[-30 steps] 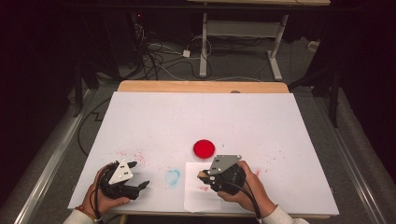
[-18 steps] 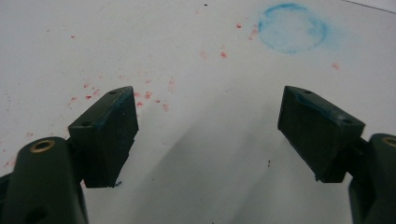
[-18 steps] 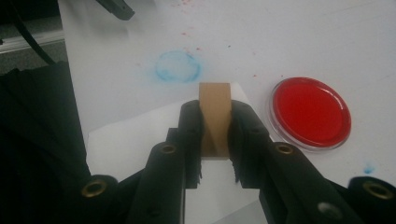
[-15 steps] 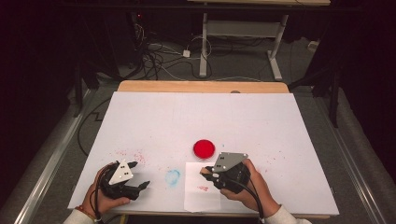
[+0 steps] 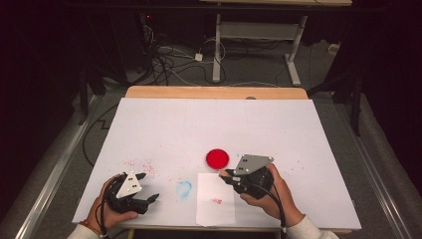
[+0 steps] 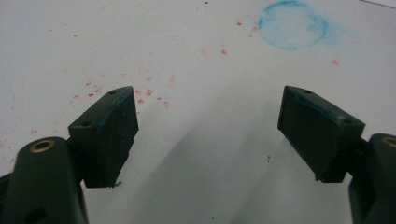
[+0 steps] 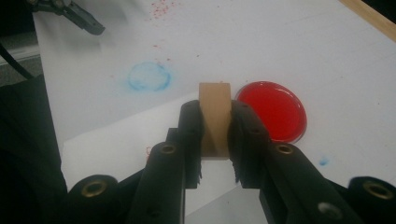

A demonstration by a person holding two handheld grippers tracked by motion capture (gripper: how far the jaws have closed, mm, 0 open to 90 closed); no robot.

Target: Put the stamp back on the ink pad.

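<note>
My right gripper (image 7: pixel 215 109) is shut on a small tan wooden block (image 7: pixel 215 122), held upright between the jaws. It hovers over a white paper sheet (image 7: pixel 121 142) beside a round red dish (image 7: pixel 275 112). In the high view the right gripper (image 5: pixel 227 177) sits just below the red dish (image 5: pixel 217 158), at the top right corner of the sheet (image 5: pixel 215 211), which bears a red mark. My left gripper (image 5: pixel 149 186) rests near the table's front left, open and holding nothing. In its own view the left gripper (image 6: pixel 208 112) has blue stains on its pads.
A blue ring-shaped smudge (image 5: pixel 184 188) lies between the two grippers; the blue ring (image 6: pixel 292 25) also lies ahead of the left jaws. Red specks (image 6: pixel 144 91) dot the white table cover (image 5: pixel 209 124). Cables and a desk frame (image 5: pixel 254 30) lie on the floor beyond the table.
The right gripper has shifted a little to the right and away from the person, still shut on the block. The left gripper has stayed put.
</note>
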